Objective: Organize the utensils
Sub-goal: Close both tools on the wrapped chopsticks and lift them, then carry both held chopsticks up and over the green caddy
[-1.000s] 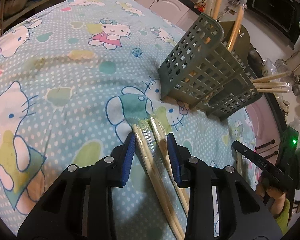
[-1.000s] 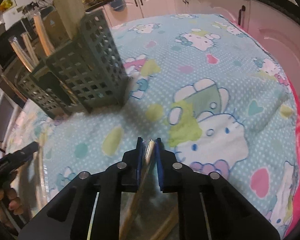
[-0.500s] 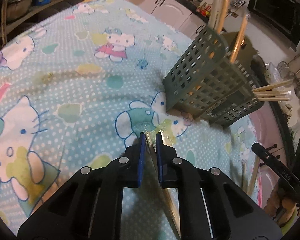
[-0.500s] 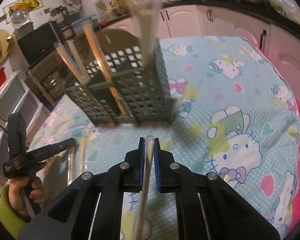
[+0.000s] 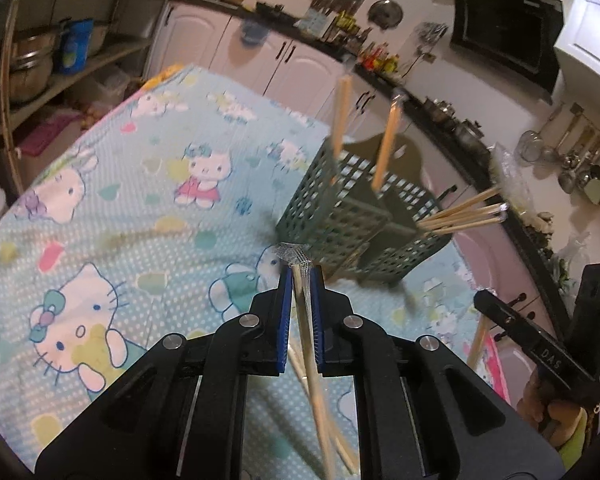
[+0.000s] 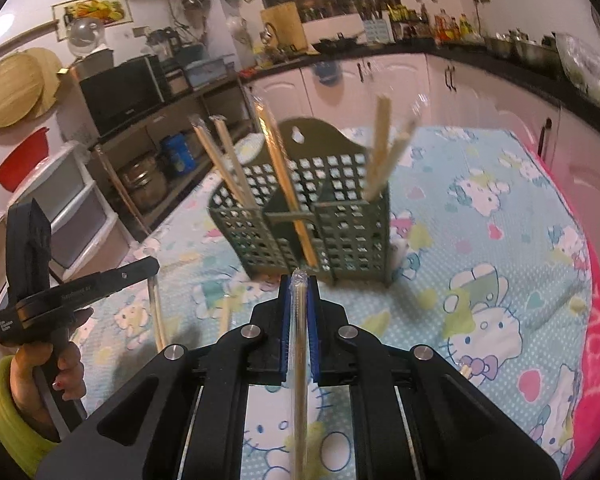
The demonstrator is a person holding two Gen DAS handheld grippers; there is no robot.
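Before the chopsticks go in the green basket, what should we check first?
1. Left gripper shut on its wrapped chopsticks: ok.
2. Right gripper shut on its wrapped chopsticks: ok.
3. Basket standing upright on the cartoon-cat cloth: ok.
4. Room left in the basket beside the chopsticks already inside: ok, gaps show.
5. Chopsticks lined up over the basket: not ok, both are in front of it.
6. Which compartment they belong in: cannot tell.
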